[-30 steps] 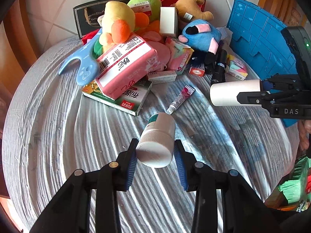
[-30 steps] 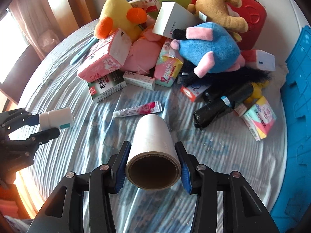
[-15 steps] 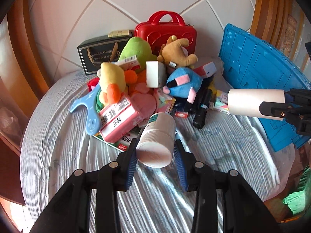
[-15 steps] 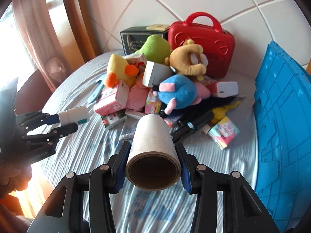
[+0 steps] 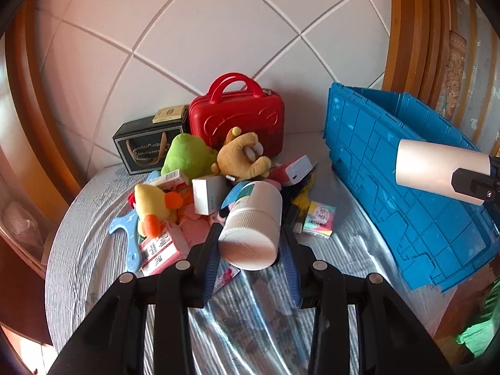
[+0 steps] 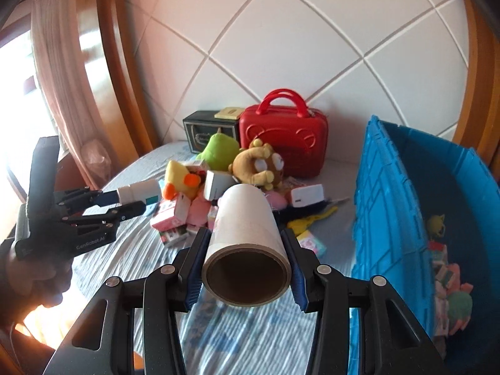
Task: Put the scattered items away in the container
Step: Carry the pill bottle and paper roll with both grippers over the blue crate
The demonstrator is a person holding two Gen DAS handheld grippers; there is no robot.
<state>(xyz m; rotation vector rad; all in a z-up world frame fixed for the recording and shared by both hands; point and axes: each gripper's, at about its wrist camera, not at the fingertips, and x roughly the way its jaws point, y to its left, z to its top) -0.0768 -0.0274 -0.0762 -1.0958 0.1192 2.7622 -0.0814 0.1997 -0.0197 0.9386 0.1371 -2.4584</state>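
Observation:
My left gripper (image 5: 250, 247) is shut on a white pill bottle (image 5: 253, 218) and holds it high above the table. It also shows in the right wrist view (image 6: 139, 191). My right gripper (image 6: 247, 259) is shut on a white roll with a cardboard core (image 6: 247, 243), raised beside the blue crate (image 6: 406, 212). The roll shows at the right of the left wrist view (image 5: 437, 165), level with the crate's (image 5: 390, 162) near wall. Several small items (image 6: 447, 272) lie inside the crate. The scattered pile (image 5: 200, 193) of plush toys and boxes sits at mid-table.
A red case (image 5: 237, 118) and a black box (image 5: 147, 147) stand against the tiled wall behind the pile. A blue hanger-shaped piece (image 5: 128, 237) lies at the pile's left. The round table (image 5: 93, 281) has a striped cloth. Wooden frames stand on both sides.
Both grippers have risen and pulled back from the table with their loads. The pile looks smaller and farther. The crate's inside has come into the right wrist view.

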